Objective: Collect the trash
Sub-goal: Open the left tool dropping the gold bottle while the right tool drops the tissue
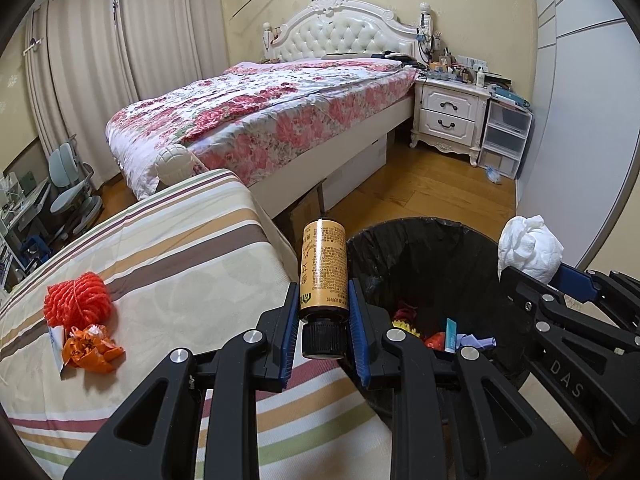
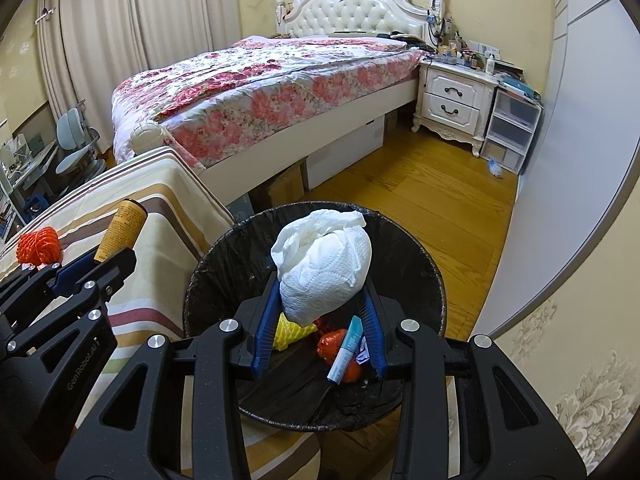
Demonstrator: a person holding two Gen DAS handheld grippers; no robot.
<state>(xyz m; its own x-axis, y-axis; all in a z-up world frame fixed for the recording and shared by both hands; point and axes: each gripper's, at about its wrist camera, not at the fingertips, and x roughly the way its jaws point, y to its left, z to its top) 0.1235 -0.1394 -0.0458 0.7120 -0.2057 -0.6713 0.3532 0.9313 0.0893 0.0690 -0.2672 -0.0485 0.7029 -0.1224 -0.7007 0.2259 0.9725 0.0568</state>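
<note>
The right gripper (image 2: 320,312), clamped on a wadded paper towel (image 2: 324,268), is held directly over the black-lined trash bin (image 2: 424,280), while the left gripper (image 1: 323,320), gripping a gold bottle (image 1: 322,268) with its long axis toward 12 o'clock, is kept at the bin's 9 o'clock rim.

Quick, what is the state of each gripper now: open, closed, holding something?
Left gripper: closed on the amber bottle, near its black cap.
Right gripper: closed on a wad of white tissue paper, above the trash bin.

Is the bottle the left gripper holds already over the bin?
No: the bottle in the left gripper is beside the bin, over the striped cover's edge.
</note>
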